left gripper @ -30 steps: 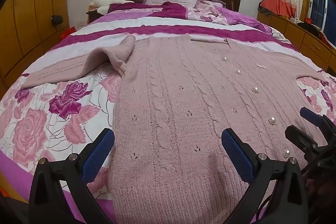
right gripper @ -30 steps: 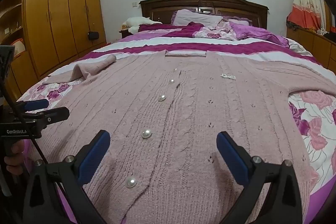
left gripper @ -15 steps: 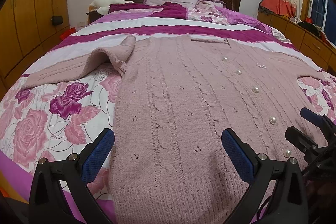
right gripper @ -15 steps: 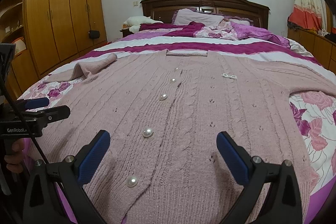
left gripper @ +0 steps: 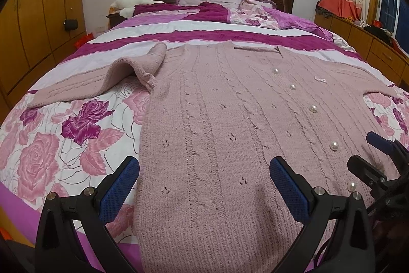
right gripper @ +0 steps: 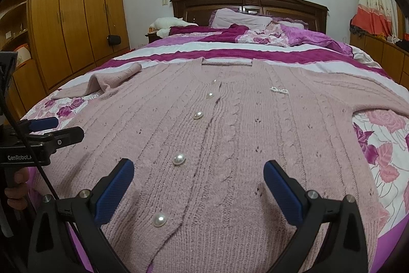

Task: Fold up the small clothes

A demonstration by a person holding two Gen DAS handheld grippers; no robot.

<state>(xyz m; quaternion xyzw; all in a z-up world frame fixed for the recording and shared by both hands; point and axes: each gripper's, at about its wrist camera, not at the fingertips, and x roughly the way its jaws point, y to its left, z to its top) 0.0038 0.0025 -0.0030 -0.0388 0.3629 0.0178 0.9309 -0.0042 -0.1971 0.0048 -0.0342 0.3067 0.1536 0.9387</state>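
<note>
A dusty-pink cable-knit cardigan (left gripper: 217,124) with pearl buttons lies flat, front up, on the bed, also seen in the right wrist view (right gripper: 242,124). Its left sleeve (left gripper: 107,78) is bunched and partly folded near the shoulder; its right sleeve (right gripper: 358,96) stretches out flat. My left gripper (left gripper: 204,183) is open and empty above the hem's left half. My right gripper (right gripper: 199,183) is open and empty above the hem near the button row. Each gripper shows at the edge of the other's view.
The bed (left gripper: 51,145) has a rose-print and magenta-striped cover, with pillows and a rumpled quilt (right gripper: 255,35) at the headboard. Wooden wardrobes (right gripper: 71,17) stand at the left, low cabinets (left gripper: 378,47) and a curtain at the right.
Both grippers have barely moved; the right wrist view has drifted slightly. The cardigan lies as before.
</note>
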